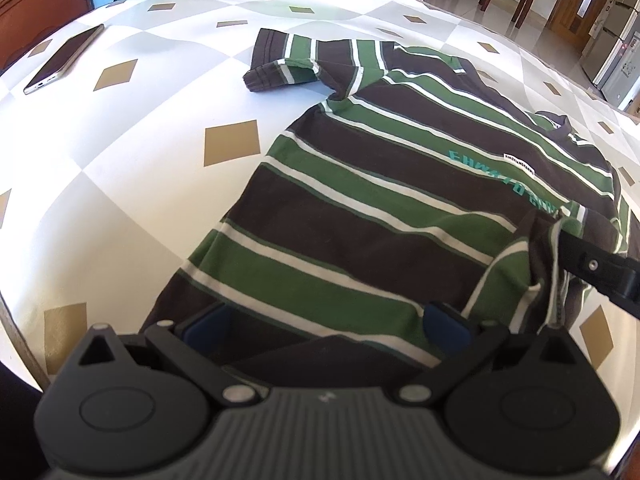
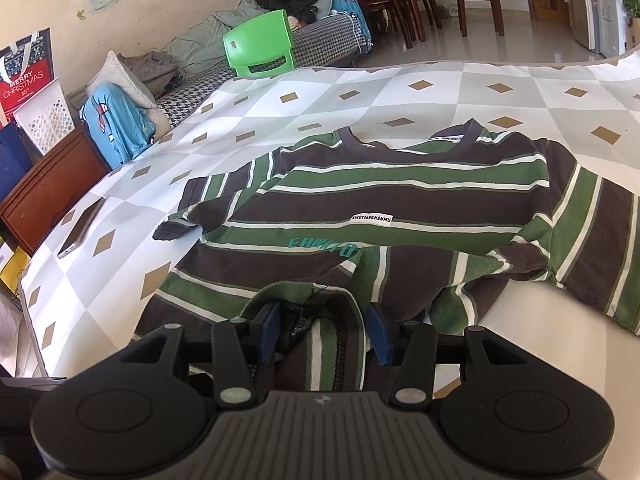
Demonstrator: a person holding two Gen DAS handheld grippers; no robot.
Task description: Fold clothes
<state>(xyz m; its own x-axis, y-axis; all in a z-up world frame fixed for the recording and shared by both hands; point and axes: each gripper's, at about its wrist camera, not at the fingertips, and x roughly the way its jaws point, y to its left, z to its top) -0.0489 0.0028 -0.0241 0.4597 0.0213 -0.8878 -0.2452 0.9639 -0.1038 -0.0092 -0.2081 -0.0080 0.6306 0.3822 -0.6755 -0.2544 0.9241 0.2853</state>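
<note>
Right tool (image 2: 322, 330): blue pads pinching a bunched fold of the striped shirt's (image 2: 400, 200) bottom hem, the cloth gathered into a ridge between them, apparently so the lower edge can be carried up over the body.
Left tool (image 1: 324, 328): spread wide, with the shirt's hem lying across the gap. From its own camera the cloth hides most of the pads, so whether either one bears on the fabric cannot be told; it looks placed to take the other bottom corner.
Shirt: green, brown and white stripes, chest side up on the counter (image 1: 120, 168), collar at the far end, hem nearest both tools. Teal lettering and a small white label show across the chest.
Sleeves: the one toward the phone (image 1: 64, 60) lies out flat with its cuff curled over; the other, seen from the right wrist, is spread to the side with the body's edge rumpled against it.
Counter: covered in a white and grey cloth with gold diamonds; the phone rests well apart from the shirt, out of the way of any fold.
Stage: judged early, since both sleeves are still out and only the hem is gathered.
Risk: with one corner gripped and the other perhaps loose, a lift would likely drag the shirt askew.
Background: green plastic chair (image 2: 260, 46) beyond the counter's far edge.
</note>
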